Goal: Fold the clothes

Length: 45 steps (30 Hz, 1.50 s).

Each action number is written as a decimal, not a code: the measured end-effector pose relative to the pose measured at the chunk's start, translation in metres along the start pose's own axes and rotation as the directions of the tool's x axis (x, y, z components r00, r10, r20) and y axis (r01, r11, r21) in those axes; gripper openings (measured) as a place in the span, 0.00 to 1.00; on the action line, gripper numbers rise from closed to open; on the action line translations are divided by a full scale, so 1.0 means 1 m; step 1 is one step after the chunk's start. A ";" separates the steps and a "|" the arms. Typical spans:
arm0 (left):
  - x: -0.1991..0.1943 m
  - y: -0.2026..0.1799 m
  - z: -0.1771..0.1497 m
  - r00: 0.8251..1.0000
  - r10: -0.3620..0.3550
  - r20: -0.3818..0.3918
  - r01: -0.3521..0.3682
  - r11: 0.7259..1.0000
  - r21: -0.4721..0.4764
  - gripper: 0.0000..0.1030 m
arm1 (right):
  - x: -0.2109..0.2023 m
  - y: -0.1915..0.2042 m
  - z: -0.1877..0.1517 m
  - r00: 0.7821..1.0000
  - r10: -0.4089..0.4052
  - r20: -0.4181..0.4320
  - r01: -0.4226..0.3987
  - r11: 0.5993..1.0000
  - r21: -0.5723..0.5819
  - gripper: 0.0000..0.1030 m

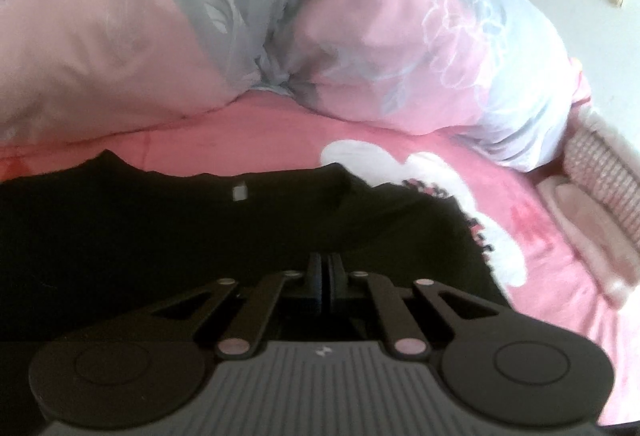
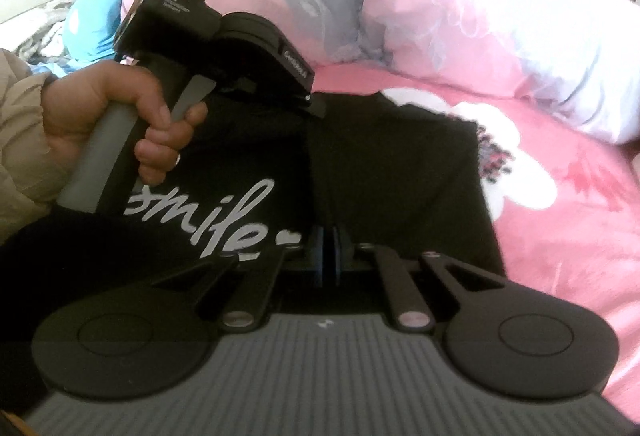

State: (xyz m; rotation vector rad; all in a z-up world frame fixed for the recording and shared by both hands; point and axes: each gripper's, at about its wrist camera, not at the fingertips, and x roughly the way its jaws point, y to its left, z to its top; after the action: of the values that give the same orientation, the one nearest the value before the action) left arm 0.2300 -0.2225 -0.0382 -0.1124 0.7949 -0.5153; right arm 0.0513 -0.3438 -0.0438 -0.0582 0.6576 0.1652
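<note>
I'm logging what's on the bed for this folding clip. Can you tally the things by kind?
Black shirt: 1
Pink floral sheet: 1
Pink-and-grey quilt: 1
Handheld tongs: 2, left, right
Total: 5

The black T-shirt [image 1: 168,236] lies flat on the pink bedsheet [image 1: 256,152], collar at the far side. White script reads "smile" across its near left part.
</note>
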 end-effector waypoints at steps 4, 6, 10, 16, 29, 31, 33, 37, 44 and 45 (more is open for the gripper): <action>-0.006 0.001 -0.008 1.000 0.022 0.016 -0.022 1.000 0.017 0.04 | 0.006 -0.001 -0.005 0.999 0.032 -0.025 -0.031 0.999 0.026 0.03; -0.013 -0.001 -0.011 0.999 0.033 0.038 -0.034 0.999 0.021 0.04 | 0.008 -0.002 -0.006 0.999 0.037 -0.029 -0.036 0.999 0.033 0.03; -0.018 -0.001 -0.017 0.997 0.058 0.058 -0.059 0.998 0.026 0.04 | 0.007 -0.004 -0.007 0.999 0.039 -0.026 -0.038 0.999 0.039 0.03; -0.019 0.002 -0.023 0.996 0.075 0.052 -0.075 0.997 -0.001 0.04 | 0.005 -0.004 -0.008 0.998 0.051 -0.027 -0.050 0.998 0.041 0.03; -0.009 0.003 -0.029 0.995 0.100 0.029 -0.101 0.995 0.027 0.05 | 0.004 -0.005 -0.015 0.993 0.106 -0.052 -0.103 0.993 0.054 0.03; -0.008 0.003 -0.029 0.995 0.096 0.020 -0.097 0.995 0.040 0.07 | 0.004 -0.006 -0.015 0.992 0.110 -0.055 -0.107 0.993 0.057 0.03; -0.011 0.002 -0.029 0.996 0.090 0.019 -0.091 0.995 0.049 0.22 | 0.004 -0.008 -0.015 0.991 0.119 -0.055 -0.115 0.991 0.070 0.03; -0.021 -0.001 -0.031 0.996 0.083 0.043 -0.086 0.993 0.080 0.45 | -0.005 -0.021 -0.013 0.990 0.143 -0.010 -0.141 0.982 0.129 0.05; -0.018 -0.008 -0.027 0.995 0.088 0.054 -0.093 0.990 0.107 0.48 | -0.016 -0.016 -0.004 0.991 0.105 0.082 -0.109 0.993 0.050 0.27; -0.015 -0.009 -0.028 0.993 0.099 0.057 -0.105 0.987 0.122 0.48 | -0.013 -0.013 -0.003 0.992 0.093 0.080 -0.095 0.995 0.023 0.29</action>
State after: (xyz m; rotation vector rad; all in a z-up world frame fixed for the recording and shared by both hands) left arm 0.1982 -0.2210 -0.0454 0.0306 0.7128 -0.4618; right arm 0.0411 -0.3583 -0.0380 0.0055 0.5841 0.2485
